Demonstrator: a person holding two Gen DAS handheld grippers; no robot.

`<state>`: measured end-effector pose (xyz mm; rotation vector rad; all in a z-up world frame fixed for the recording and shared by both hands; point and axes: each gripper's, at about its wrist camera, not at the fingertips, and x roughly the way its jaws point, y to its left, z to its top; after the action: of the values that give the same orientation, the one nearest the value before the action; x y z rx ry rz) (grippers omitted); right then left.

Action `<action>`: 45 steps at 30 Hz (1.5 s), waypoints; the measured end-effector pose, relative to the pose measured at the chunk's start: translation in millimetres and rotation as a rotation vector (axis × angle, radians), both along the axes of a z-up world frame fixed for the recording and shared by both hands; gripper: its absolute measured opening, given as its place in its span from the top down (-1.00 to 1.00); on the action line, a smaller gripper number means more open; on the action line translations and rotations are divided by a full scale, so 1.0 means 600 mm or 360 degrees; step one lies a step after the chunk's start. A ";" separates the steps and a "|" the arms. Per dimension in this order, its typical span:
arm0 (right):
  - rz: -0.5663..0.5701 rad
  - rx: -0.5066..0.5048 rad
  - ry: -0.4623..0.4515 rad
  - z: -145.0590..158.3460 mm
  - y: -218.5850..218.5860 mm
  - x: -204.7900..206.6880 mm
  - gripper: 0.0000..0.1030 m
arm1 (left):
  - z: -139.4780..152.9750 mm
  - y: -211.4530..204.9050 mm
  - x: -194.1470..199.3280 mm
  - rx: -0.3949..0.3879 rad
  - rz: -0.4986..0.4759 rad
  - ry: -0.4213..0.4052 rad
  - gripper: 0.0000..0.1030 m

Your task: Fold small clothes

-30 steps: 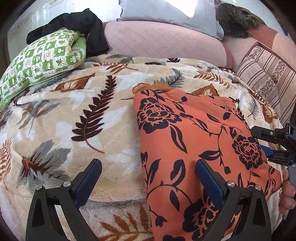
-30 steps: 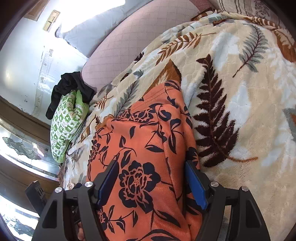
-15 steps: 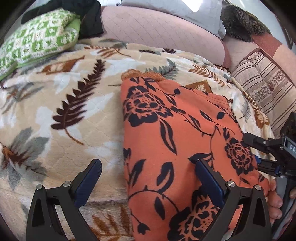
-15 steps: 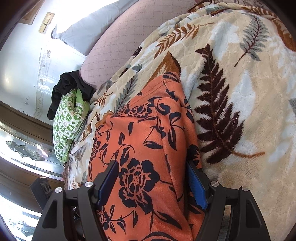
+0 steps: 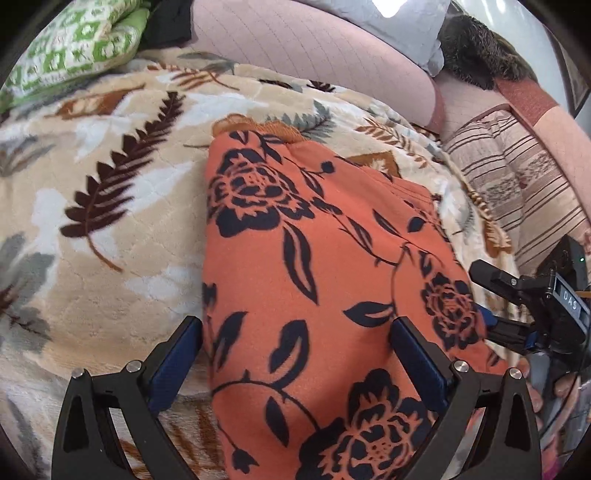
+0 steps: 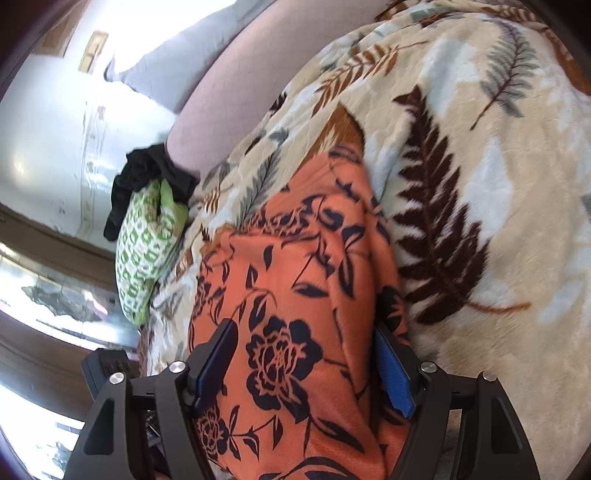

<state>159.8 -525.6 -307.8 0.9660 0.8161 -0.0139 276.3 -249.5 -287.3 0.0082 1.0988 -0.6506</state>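
Observation:
An orange garment with a black flower print (image 5: 332, 280) lies flat on a leaf-patterned blanket (image 5: 110, 229). My left gripper (image 5: 295, 354) hangs open just above its near end. The left pad is over the blanket and the right pad over the cloth, straddling the garment's left edge. In the right wrist view the same garment (image 6: 295, 295) bulges up between the wide jaws of my right gripper (image 6: 303, 369). The right-hand pad sits at the cloth's folded edge and neither pad squeezes it. The right gripper (image 5: 517, 306) also shows at the garment's right edge.
A green-and-white pillow (image 5: 74, 48) with a black cloth (image 6: 147, 177) on it lies at the blanket's far corner. A pink bolster (image 5: 314, 62), grey pillow (image 5: 388, 22) and striped cushion (image 5: 517, 177) line the back. A person's fingers (image 5: 532, 391) hold the right gripper.
The left gripper has tipped further down toward the garment, so the pillow has slid to the top of its view. The right gripper has barely moved and its jaws stay equally wide.

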 end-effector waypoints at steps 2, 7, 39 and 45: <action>-0.0024 -0.0021 0.0052 -0.006 -0.004 0.001 -0.47 | 0.001 -0.001 0.003 0.0060 0.0020 -0.0062 -0.97; -0.0031 -0.0025 0.0062 -0.011 -0.009 0.003 -0.48 | 0.006 0.001 0.003 0.0124 0.0043 -0.0146 -0.97; -0.0045 0.0002 0.0064 -0.001 -0.022 -0.040 -0.47 | 0.040 0.090 -0.005 -0.0248 -0.0001 0.0168 -0.97; -0.0095 0.0143 0.0063 -0.018 -0.051 -0.049 -0.47 | -0.001 0.088 0.020 -0.0240 0.0064 0.0371 -0.97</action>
<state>130.2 -556.0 -318.7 1.0774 0.8295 -0.0482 288.5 -196.7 -288.0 -0.2237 1.2675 -0.7091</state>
